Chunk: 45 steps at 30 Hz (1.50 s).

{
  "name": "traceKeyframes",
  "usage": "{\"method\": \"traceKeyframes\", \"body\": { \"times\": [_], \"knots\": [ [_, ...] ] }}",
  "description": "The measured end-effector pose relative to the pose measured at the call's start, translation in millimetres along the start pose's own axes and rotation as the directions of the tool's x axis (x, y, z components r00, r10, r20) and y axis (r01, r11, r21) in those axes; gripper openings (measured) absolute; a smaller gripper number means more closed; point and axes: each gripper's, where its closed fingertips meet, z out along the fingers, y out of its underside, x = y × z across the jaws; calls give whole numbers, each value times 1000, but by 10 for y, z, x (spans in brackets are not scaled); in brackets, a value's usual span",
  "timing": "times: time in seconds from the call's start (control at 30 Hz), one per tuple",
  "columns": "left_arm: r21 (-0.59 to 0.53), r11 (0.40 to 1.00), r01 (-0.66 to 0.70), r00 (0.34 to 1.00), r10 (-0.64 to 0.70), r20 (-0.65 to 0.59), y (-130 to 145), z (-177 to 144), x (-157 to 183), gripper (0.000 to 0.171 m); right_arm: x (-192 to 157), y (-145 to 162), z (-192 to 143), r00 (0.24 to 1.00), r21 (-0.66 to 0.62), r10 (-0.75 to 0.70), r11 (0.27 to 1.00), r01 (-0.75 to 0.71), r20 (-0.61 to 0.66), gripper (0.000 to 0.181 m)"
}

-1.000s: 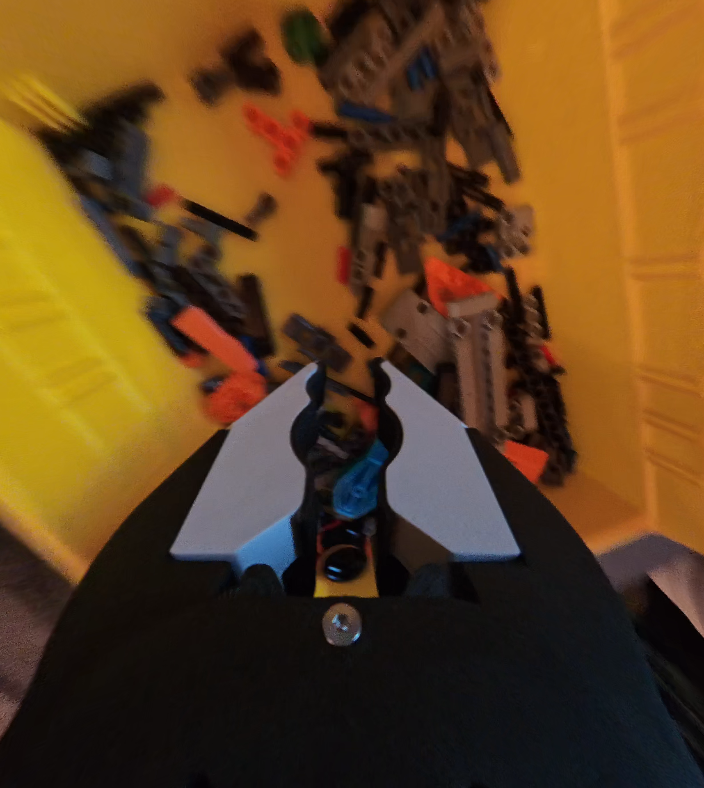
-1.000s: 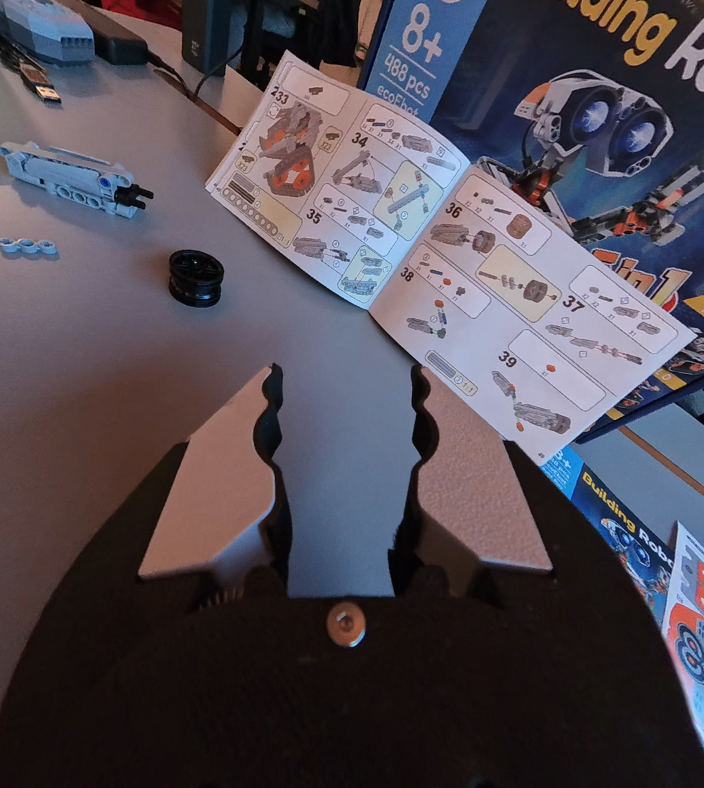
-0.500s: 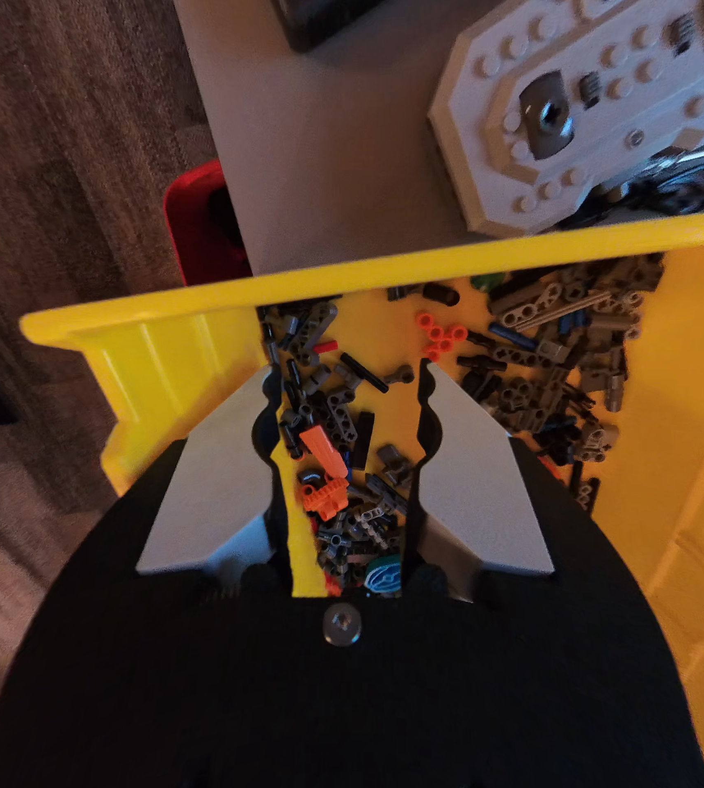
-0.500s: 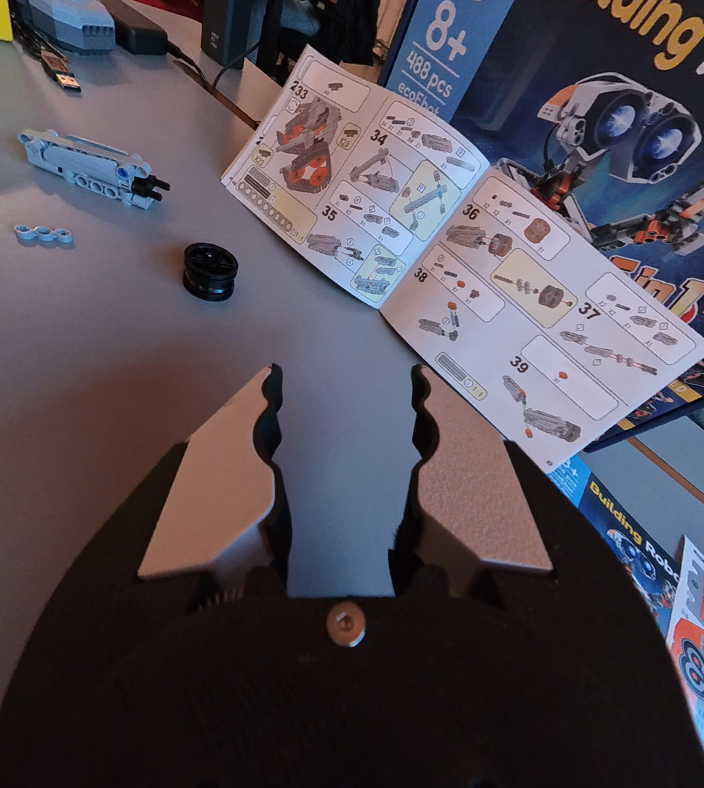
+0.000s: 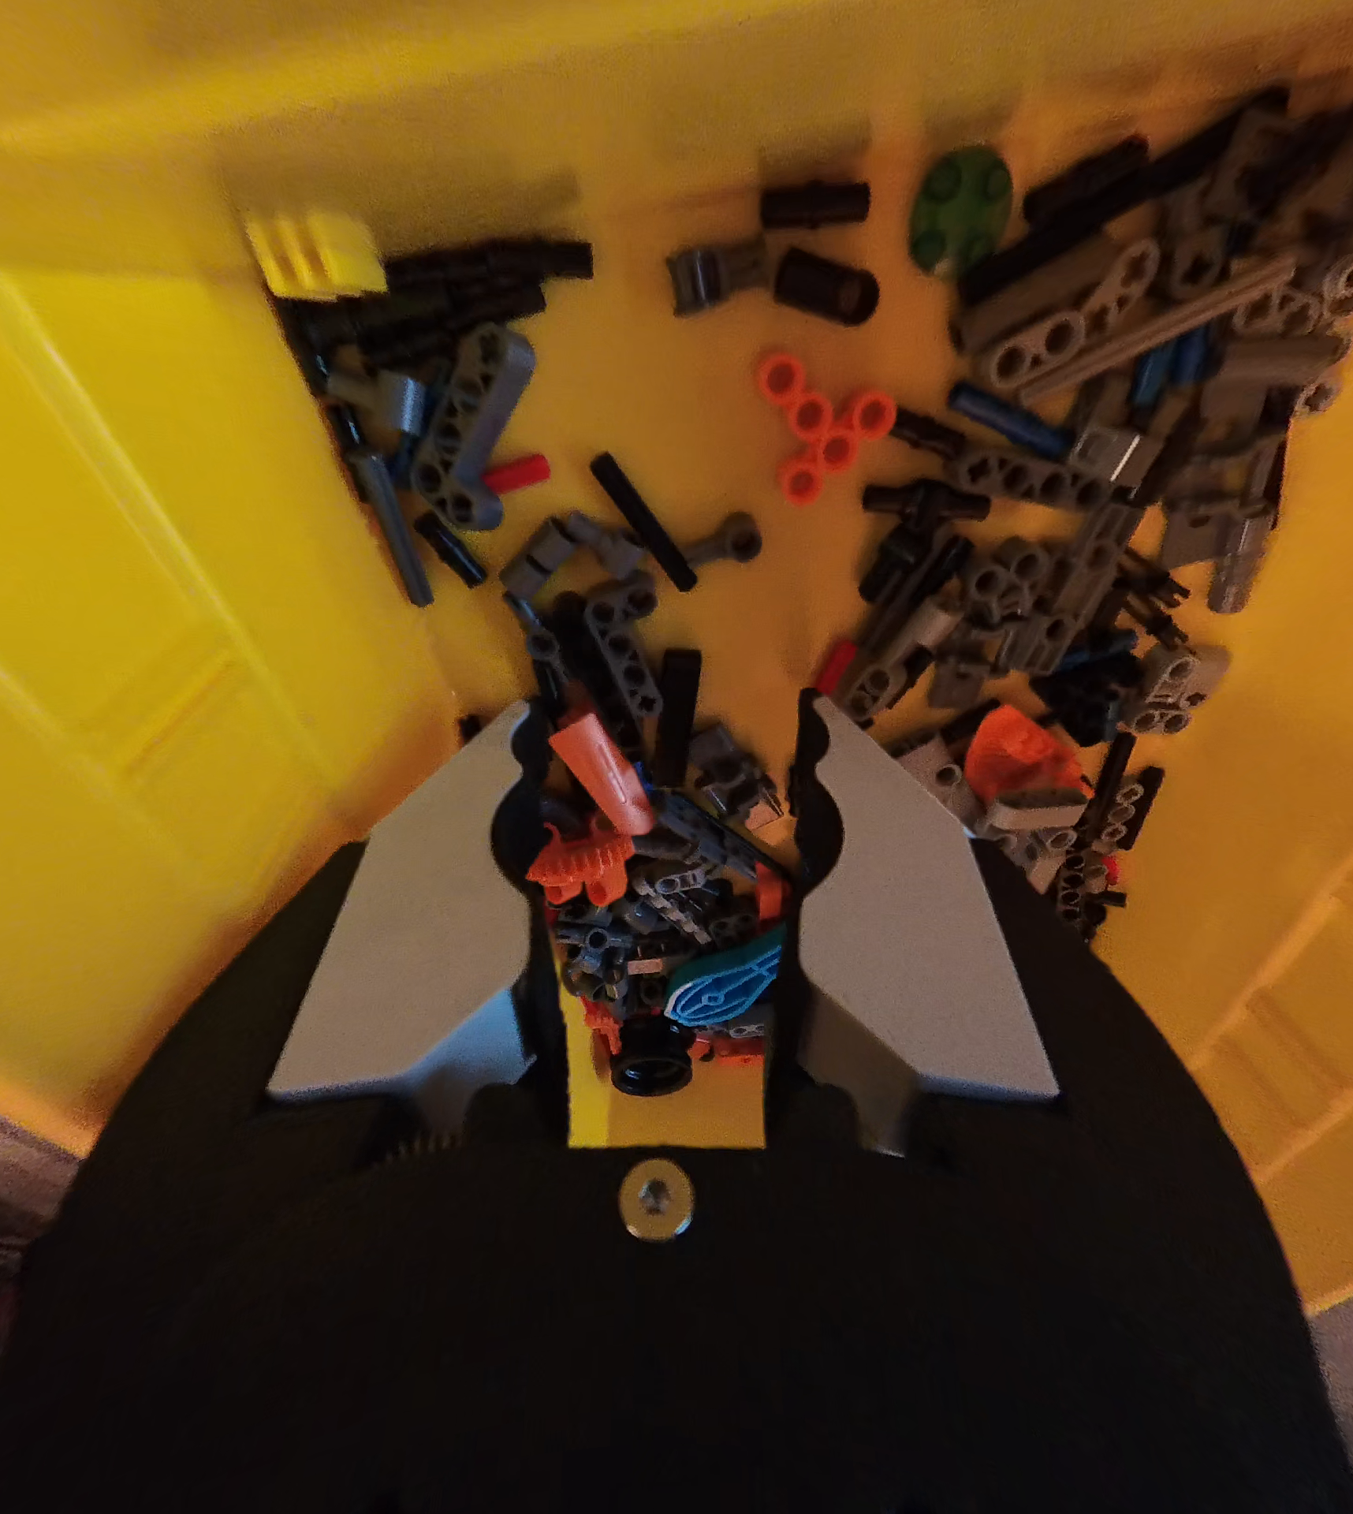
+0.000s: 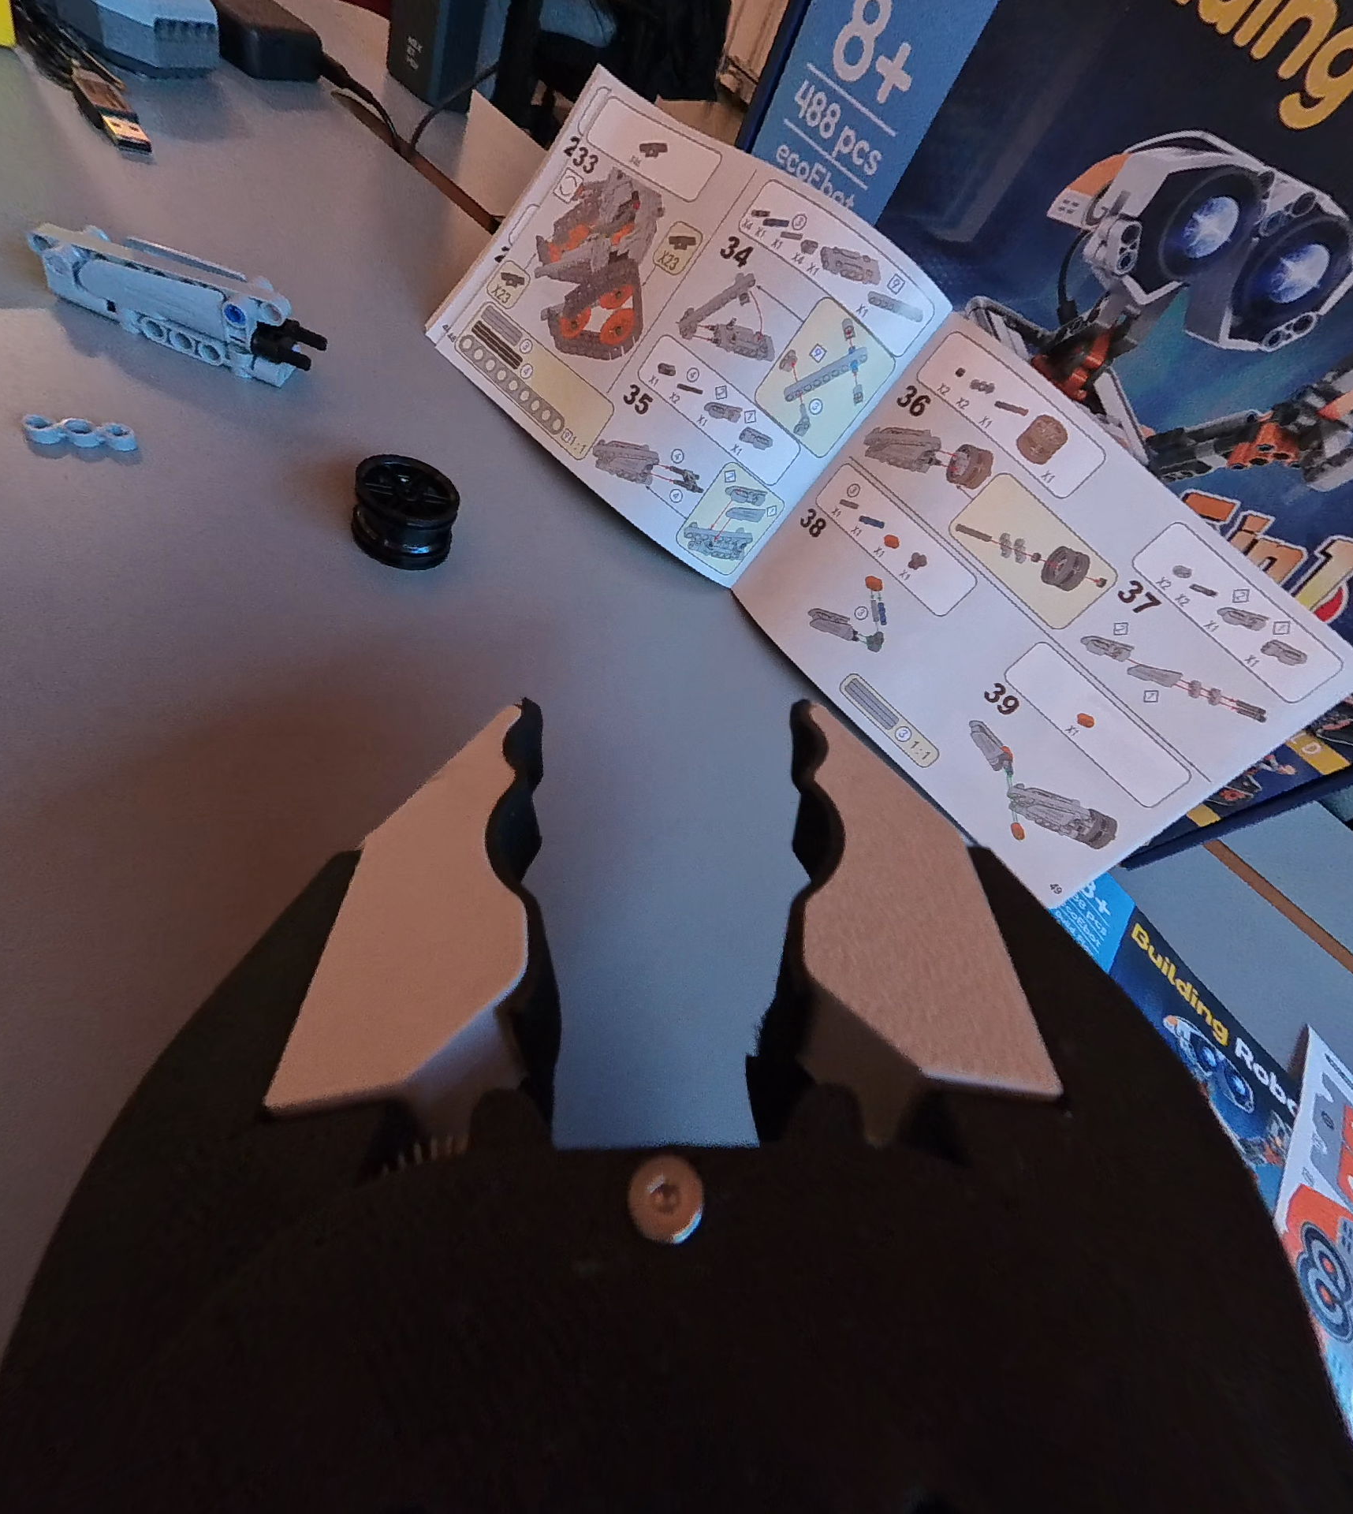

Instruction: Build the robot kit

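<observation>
Hanging over a yellow bin (image 5: 124, 573), the left gripper (image 5: 661, 721) had its jaws spread wide with nothing held; loose building pieces lay heaped below them, among them an orange slanted piece (image 5: 604, 770), an orange gear (image 5: 579, 868), a blue-patterned oval piece (image 5: 726, 983) and a small black wheel (image 5: 651, 1065). Farther off lay an orange ringed connector (image 5: 821, 426) and a green round plate (image 5: 961, 205).

Right view: the right gripper (image 6: 661, 713) was likewise wide apart and empty above a grey table (image 6: 165, 696). An open instruction booklet (image 6: 862, 459) leaned against a blue toy box (image 6: 1148, 205) just ahead; a black wheel hub (image 6: 404, 512), a grey assembled beam unit (image 6: 165, 303) and a small pale three-hole beam (image 6: 79, 432) lay well apart to the left.
</observation>
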Motion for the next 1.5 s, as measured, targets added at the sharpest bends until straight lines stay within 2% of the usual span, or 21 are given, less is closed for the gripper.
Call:
{"method": "traceKeyframes", "body": {
  "times": [0.1,0.23,0.37,0.47,0.53,0.6,0.7,0.8,0.83,0.9,0.97,1.07,1.17,1.3,1.4,1.5],
  "knots": [
    [20,999,-30,999,31,-8,64,3,55,33,39,9,-3,1000,-2,3,1000,-3,-22,61],
    [77,993,-89,994,93,-50,147,26,249,11,80,26,-11,999,-6,6,1000,-6,-43,61],
    [103,983,-152,986,158,-52,279,48,424,10,157,35,-17,995,-11,13,1000,-14,-100,62],
    [91,978,-189,980,194,-48,422,68,533,10,456,45,-82,953,4,62,998,-64,-297,63],
    [80,976,-202,976,207,-67,516,81,617,11,559,25,-136,924,39,125,992,-118,-360,66],
    [87,974,-207,974,214,-73,565,83,665,11,588,-10,-170,907,73,197,980,-183,-372,68],
    [107,975,-193,973,205,-106,598,66,726,11,592,-133,-207,897,122,236,971,-205,-373,69],
    [117,980,-159,972,176,-157,616,8,748,19,535,18,-119,900,70,274,961,-266,-340,69],
    [134,981,-143,973,164,-162,597,-35,730,28,543,53,-105,899,51,283,958,-283,-335,69],
    [193,975,-109,975,142,-168,516,-158,675,34,557,66,-100,894,53,305,951,-304,-329,68],
    [240,969,-59,980,102,-170,436,-273,583,53,560,64,-105,893,59,312,949,-310,-325,68],
    [276,961,21,970,48,-238,334,-387,554,75,547,56,-102,895,68,328,944,-323,-301,68],
    [336,938,85,968,2,-250,128,-462,433,80,529,69,-81,900,54,328,944,-326,-288,67],
    [408,911,66,973,32,-230,-208,-480,441,87,522,68,-77,901,54,333,942,-331,-279,67],
    [453,890,57,982,33,-186,-509,-443,397,86,537,71,-85,895,61,349,936,-346,-278,66],
    [427,903,45,986,28,-164,-695,-310,341,76,520,64,-78,900,60,344,938,-341,-267,65]
  ]
}}
